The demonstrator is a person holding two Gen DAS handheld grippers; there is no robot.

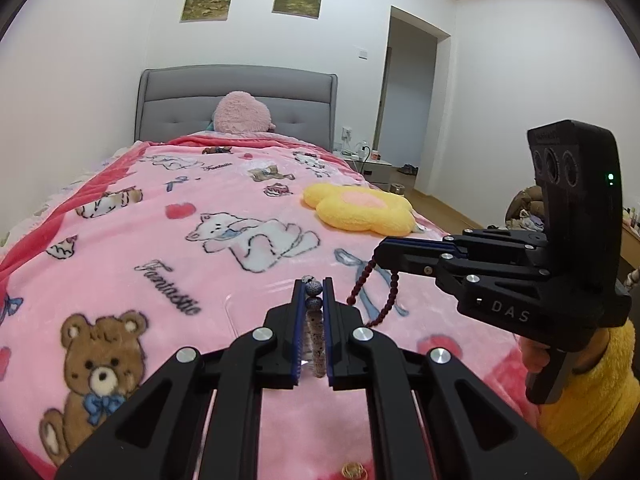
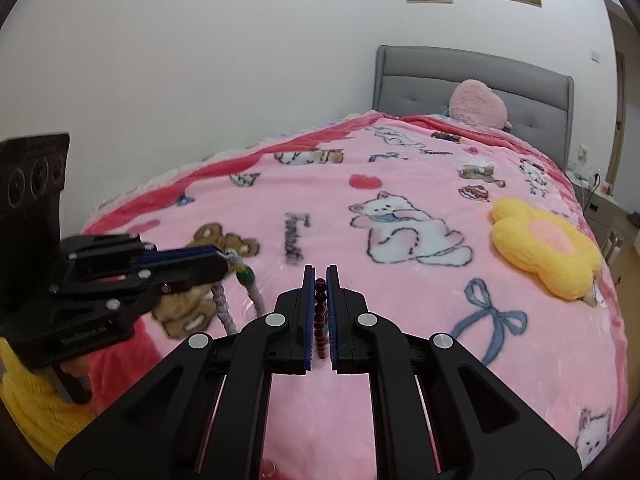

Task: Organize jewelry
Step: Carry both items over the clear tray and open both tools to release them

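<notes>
My left gripper (image 1: 312, 286) is shut on a grey speckled bead bracelet (image 1: 315, 320) and holds it above the pink blanket. In the right wrist view the left gripper (image 2: 224, 258) shows at the left, with the grey bracelet (image 2: 224, 312) and a green bead hanging from its tips. My right gripper (image 2: 320, 276) is shut on a dark red bead bracelet (image 2: 320, 316). In the left wrist view the right gripper (image 1: 380, 254) shows at the right, with the dark red bracelet (image 1: 376, 296) dangling in a loop below it.
A pink cartoon blanket (image 1: 168, 240) covers the bed. A yellow flower cushion (image 1: 360, 208) lies at the right side, a pink plush (image 1: 240, 114) by the grey headboard (image 1: 180, 96). A gold item (image 1: 352, 470) shows at the bottom edge. A nightstand (image 1: 372, 166) stands beside the bed.
</notes>
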